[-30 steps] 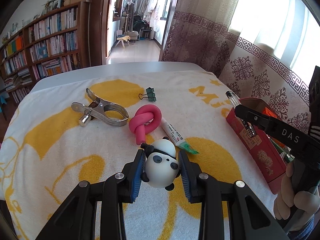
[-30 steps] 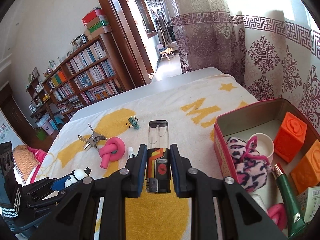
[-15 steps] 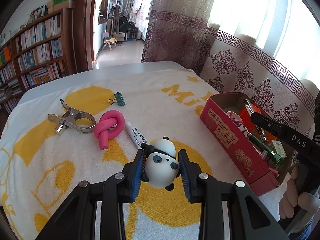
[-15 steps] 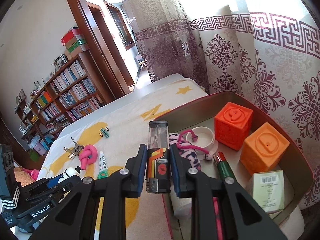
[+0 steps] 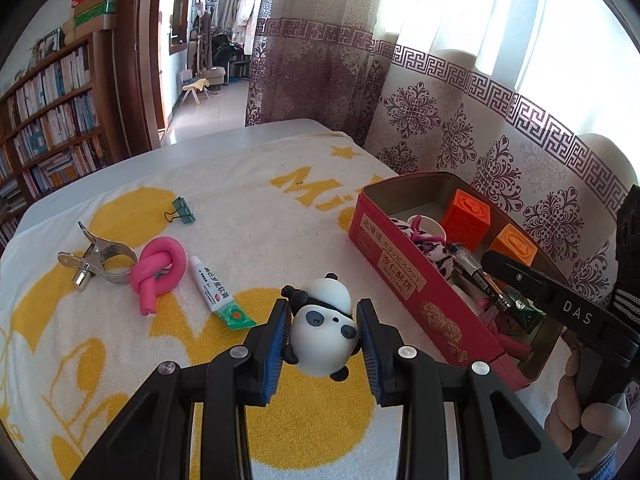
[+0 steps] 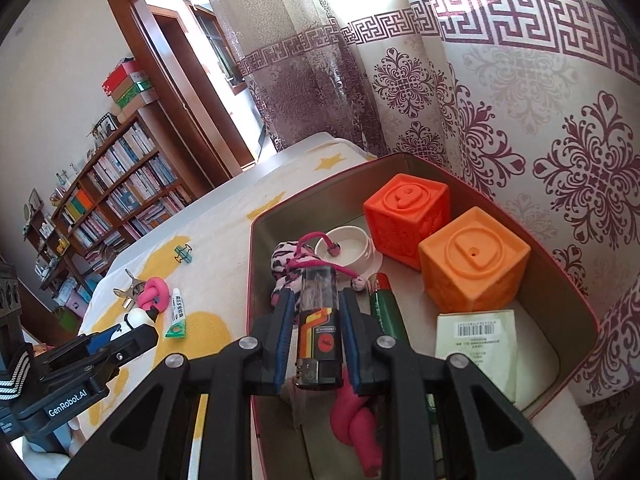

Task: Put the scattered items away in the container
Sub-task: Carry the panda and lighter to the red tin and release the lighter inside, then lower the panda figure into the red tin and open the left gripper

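Both tongs are loaded. The left tongs (image 5: pixel 322 334) are clenched on a panda figure (image 5: pixel 322 334), carried above the towel-covered bench (image 5: pixel 248 208), with the blue pads pressed against its flanks. The right tongs (image 6: pixel 314 338) are clenched on a lighter (image 6: pixel 319 330) and are held over the open red tin (image 6: pixel 568 300), above the striped plush (image 6: pixel 288 258) and the green tube (image 6: pixel 384 314) already lying inside.

The step in hand is judged to be the drop-off of the lighter: it is already over the container's interior, so a short lowering and a release of the right tongs are called for, preferably onto the free floor between the plush and the green tube. The panda is then to be brought over from the tin's 9 o'clock side, seen from the right wrist, and released within the rim.

The lighter's long axis runs along the fingers, toward 12 o'clock in the right wrist view, with the clear tank end leading and the metal head nearest the camera. The panda is held with its face toward the left wrist camera, head tipped toward 12 o'clock.

Still scattered on the towel, at 10 to 11 o'clock from the left tongs, are a glue tube (image 5: pixel 218 294), a pink knotted rope (image 5: pixel 160 266), a metal clamp (image 5: pixel 98 258) and a green binder clip (image 5: pixel 182 211). Two orange blocks (image 6: pixel 472 260), a white dish (image 6: pixel 346 246) and a barcoded packet (image 6: pixel 478 340) are already in the tin.
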Demonstrator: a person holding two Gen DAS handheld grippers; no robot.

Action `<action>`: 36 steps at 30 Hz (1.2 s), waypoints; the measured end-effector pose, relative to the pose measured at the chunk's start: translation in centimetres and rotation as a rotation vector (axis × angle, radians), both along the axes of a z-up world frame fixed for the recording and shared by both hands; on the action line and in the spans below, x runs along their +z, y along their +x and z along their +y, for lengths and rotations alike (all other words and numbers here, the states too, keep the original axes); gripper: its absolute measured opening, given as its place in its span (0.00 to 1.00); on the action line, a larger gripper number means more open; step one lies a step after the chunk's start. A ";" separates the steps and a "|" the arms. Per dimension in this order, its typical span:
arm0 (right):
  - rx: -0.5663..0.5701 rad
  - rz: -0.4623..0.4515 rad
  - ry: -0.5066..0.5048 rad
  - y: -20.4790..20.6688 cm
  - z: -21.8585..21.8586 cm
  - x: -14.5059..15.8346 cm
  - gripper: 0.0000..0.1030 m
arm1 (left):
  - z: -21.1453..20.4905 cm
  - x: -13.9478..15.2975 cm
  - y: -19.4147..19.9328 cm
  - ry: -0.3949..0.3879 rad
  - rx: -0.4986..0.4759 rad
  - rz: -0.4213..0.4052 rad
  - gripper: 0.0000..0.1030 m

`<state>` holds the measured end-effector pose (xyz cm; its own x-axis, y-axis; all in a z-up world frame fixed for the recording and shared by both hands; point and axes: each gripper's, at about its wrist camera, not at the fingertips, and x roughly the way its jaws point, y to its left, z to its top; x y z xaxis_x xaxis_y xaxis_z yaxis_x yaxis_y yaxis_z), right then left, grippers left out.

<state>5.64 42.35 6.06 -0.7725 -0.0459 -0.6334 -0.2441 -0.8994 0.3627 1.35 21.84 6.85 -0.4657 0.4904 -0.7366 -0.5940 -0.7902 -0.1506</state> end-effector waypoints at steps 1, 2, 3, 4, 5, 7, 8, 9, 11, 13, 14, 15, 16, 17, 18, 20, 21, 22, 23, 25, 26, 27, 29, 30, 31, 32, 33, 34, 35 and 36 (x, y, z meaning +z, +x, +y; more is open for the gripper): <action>-0.002 0.002 -0.002 0.1 0.1 0.0 0.25 | 0.3 0.0 0.1 -0.001 -0.004 0.000 0.35; -0.005 0.004 -0.003 0.2 0.2 0.1 0.25 | 0.5 0.1 0.1 -0.002 -0.007 0.001 0.35; -0.009 0.008 0.001 0.3 0.3 0.1 0.25 | 0.7 0.1 0.2 -0.003 -0.011 0.000 0.35; -0.014 0.011 0.009 0.4 0.3 0.2 0.25 | 1.0 0.2 0.2 -0.003 -0.016 -0.001 0.35; -0.019 0.014 0.019 0.5 0.3 0.2 0.25 | 1.3 0.2 0.3 -0.003 -0.022 -0.002 0.35; -0.031 0.019 0.035 0.7 0.5 0.3 0.25 | 2.0 0.3 0.4 -0.005 -0.035 -0.001 0.35; -0.038 0.020 0.042 0.8 0.7 0.3 0.25 | 2.4 0.3 0.5 -0.006 -0.043 -0.001 0.35; -0.046 0.020 0.048 0.9 0.9 0.2 0.25 | 2.8 0.4 0.7 -0.007 -0.053 -0.001 0.35; -0.064 0.021 0.051 1.1 1.3 0.2 0.25 | 3.6 0.5 1.0 -0.007 -0.073 0.002 0.35; -0.080 0.023 0.049 1.4 1.8 0.2 0.25 | 4.5 0.7 1.3 -0.007 -0.093 0.007 0.35; -0.087 0.025 0.054 1.5 2.0 0.2 0.25 | 5.0 0.8 1.4 -0.006 -0.103 0.009 0.35; -0.094 0.027 0.062 1.7 2.1 0.3 0.25 | 5.4 1.0 1.5 -0.005 -0.112 0.010 0.35; -0.100 0.030 0.070 1.9 2.2 0.4 0.25 | 5.8 1.1 1.6 -0.004 -0.121 0.012 0.35; -0.104 0.033 0.077 2.1 2.3 0.5 0.25 | 6.2 1.1 1.7 -0.004 -0.129 0.013 0.35; -0.107 0.037 0.084 2.2 2.4 0.6 0.25 | 6.6 1.2 1.8 -0.004 -0.136 0.014 0.35; -0.109 0.043 0.094 2.5 2.5 0.8 0.25 | 7.3 1.3 1.9 -0.002 -0.147 0.012 0.35; -0.110 0.046 0.097 2.6 2.5 0.9 0.25 | 7.6 1.2 2.0 -0.002 -0.153 0.011 0.35; -0.111 0.047 0.099 2.6 2.6 0.9 0.25 | 7.9 1.2 2.0 -0.003 -0.157 0.010 0.35; -0.113 0.048 0.100 2.7 2.7 1.0 0.25 | 8.2 1.2 2.1 -0.004 -0.160 0.008 0.35; -0.118 0.049 0.098 2.8 3.0 1.0 0.25 | 8.7 1.2 2.1 -0.003 -0.166 0.005 0.35; -0.120 0.049 0.097 2.8 3.1 1.0 0.25 | 8.9 1.2 2.2 -0.003 -0.169 0.005 0.35; -0.122 0.049 0.096 2.9 3.2 1.0 0.25 | 9.2 1.2 2.2 -0.002 -0.173 0.006 0.35; -0.127 0.050 0.095 2.9 3.4 1.0 0.25 | 9.8 1.4 2.3 -0.002 -0.181 0.010 0.35; -0.129 0.051 0.096 3.0 3.5 1.0 0.25 | 10.1 1.4 2.4 -0.001 -0.186 0.013 0.35; -0.132 0.052 0.099 3.1 3.6 1.0 0.25 | 10.4 1.5 2.4 -0.001 -0.191 0.015 0.35; -0.135 0.053 0.102 3.2 3.7 1.1 0.25 | 10.8 1.5 2.5 -0.002 -0.195 0.017 0.35; -0.138 0.054 0.107 3.3 3.8 1.1 0.25 | 11.1 1.5 2.5 -0.001 -0.200 0.018 0.35; -0.142 0.055 0.111 3.4 3.9 1.2 0.25 | 11.5 1.5 2.5 -0.001 -0.206 0.019 0.35; -0.145 0.056 0.115 3.4 4.0 1.3 0.25 | 11.9 1.5 2.5 -0.001 -0.211 0.019 0.35; -0.149 0.056 0.117 3.5 4.2 1.3 0.25 | 12.3 1.5 2.6 -0.001 -0.216 0.020 0.35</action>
